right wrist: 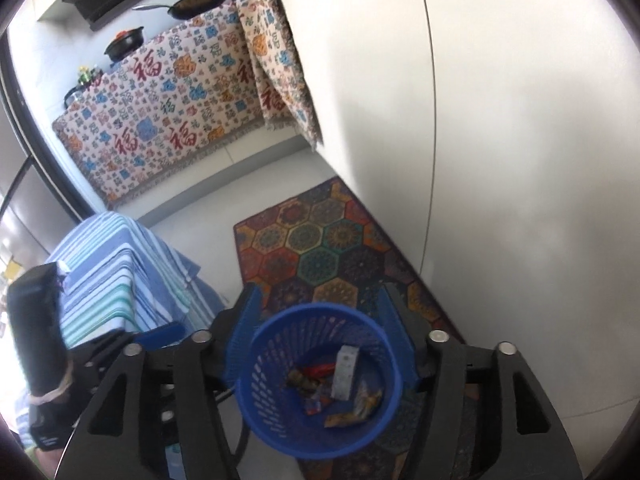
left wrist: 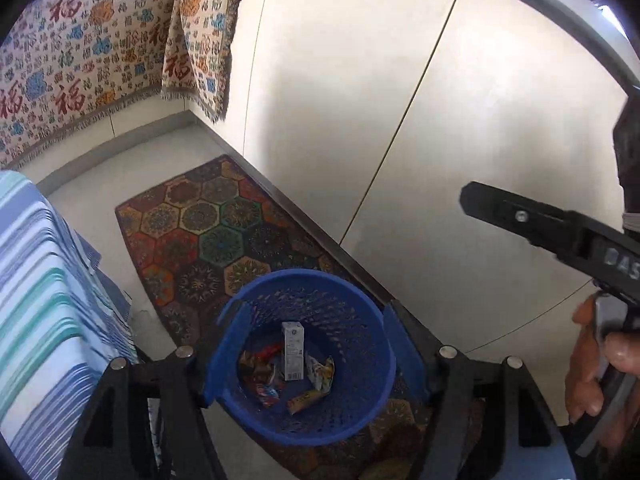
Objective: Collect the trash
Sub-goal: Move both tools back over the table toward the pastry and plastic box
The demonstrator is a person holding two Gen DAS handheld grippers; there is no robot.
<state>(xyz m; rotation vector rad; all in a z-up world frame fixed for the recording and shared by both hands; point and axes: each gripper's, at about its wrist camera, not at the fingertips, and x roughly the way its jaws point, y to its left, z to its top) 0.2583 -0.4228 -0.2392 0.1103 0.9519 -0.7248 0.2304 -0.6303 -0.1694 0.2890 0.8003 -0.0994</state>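
A blue mesh basket (left wrist: 360,412) stands on a patterned rug, straight below both grippers. Inside it a white carton (left wrist: 292,350) stands upright among several coloured wrappers (left wrist: 306,400). My left gripper (left wrist: 316,320) hangs over the basket with its blue-padded jaws open and nothing between them. In the right wrist view the same basket (right wrist: 276,412) holds the carton (right wrist: 345,372) and wrappers (right wrist: 348,418). My right gripper (right wrist: 318,304) is also open and empty above it. A hand (left wrist: 620,356) grips the right tool's handle.
The hexagon-patterned rug (right wrist: 320,248) lies along white cabinet doors (right wrist: 500,140) on the right. A striped blue cloth (right wrist: 108,272) covers something on the left. A cloth with red characters (right wrist: 160,120) drapes the far counter, with pans (right wrist: 196,0) on top.
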